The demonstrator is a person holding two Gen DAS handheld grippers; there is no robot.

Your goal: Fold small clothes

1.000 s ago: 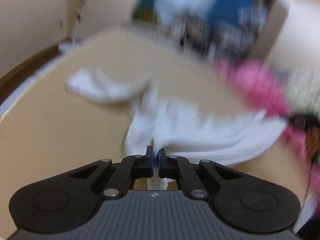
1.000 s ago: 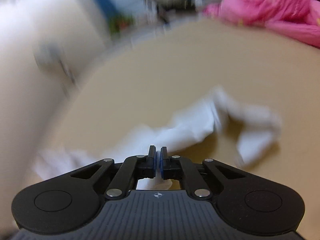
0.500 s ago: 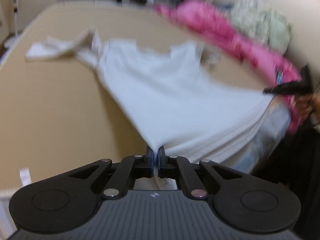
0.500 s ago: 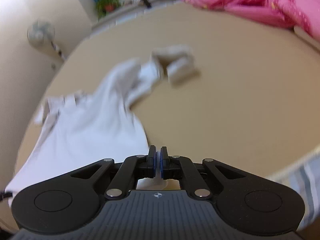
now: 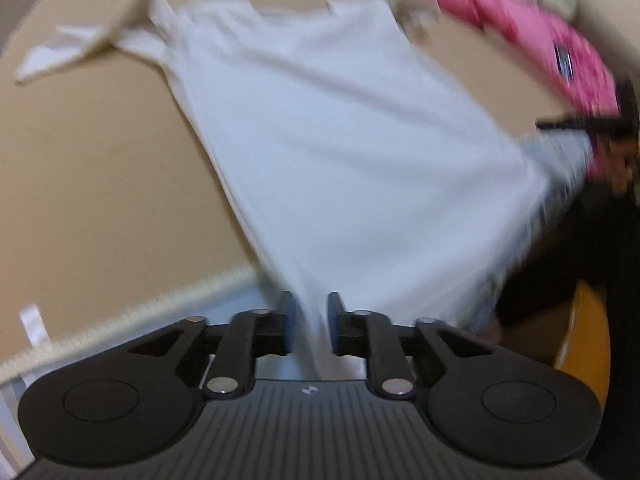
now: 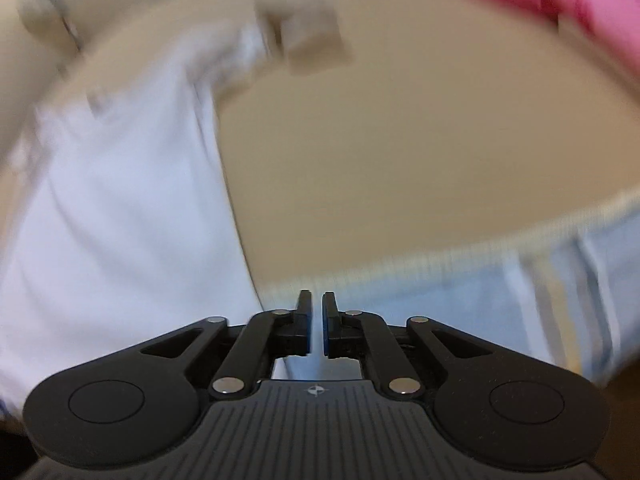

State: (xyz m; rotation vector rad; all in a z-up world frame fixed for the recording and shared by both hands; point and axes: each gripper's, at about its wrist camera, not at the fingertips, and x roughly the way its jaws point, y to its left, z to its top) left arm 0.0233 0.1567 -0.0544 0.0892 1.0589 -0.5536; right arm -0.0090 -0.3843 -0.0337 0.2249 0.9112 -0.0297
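on the left we've got the tan flat mattress top [image 5: 100, 184], its pale corded edge [image 5: 120, 316] running along the near side, and a small white tag [image 5: 34, 322] lying close to that edge. spread across the mattress is the white short-sleeved t-shirt [image 5: 340, 140], laid out fairly flat, its collar end far from us and one sleeve [image 5: 68, 46] trailing off to the left. the hem corner runs down over the mattress edge and right between the fingers of our left tongs [image 5: 311, 320]. those tongs are opening at this moment: a narrow gap, cloth between the pads but no longer squeezed.

moving right, a bright pink quilt [image 5: 540, 28] is bunched along the far side of the bed, and in the left view our right tongs [image 5: 576, 124] show as a dark blur at the shirt's other hem corner.

now the right wrist view: the white shirt [image 6: 120, 220] fills the left side, the tan mattress [image 6: 400, 152] the middle, a striped pale-blue sheet [image 6: 500, 304] hanging below the edge. our right tongs [image 6: 316, 320] are opening too, just a slim gap. pale fabric shows behind that gap; whether it's the shirt, we can't tell through the blur.
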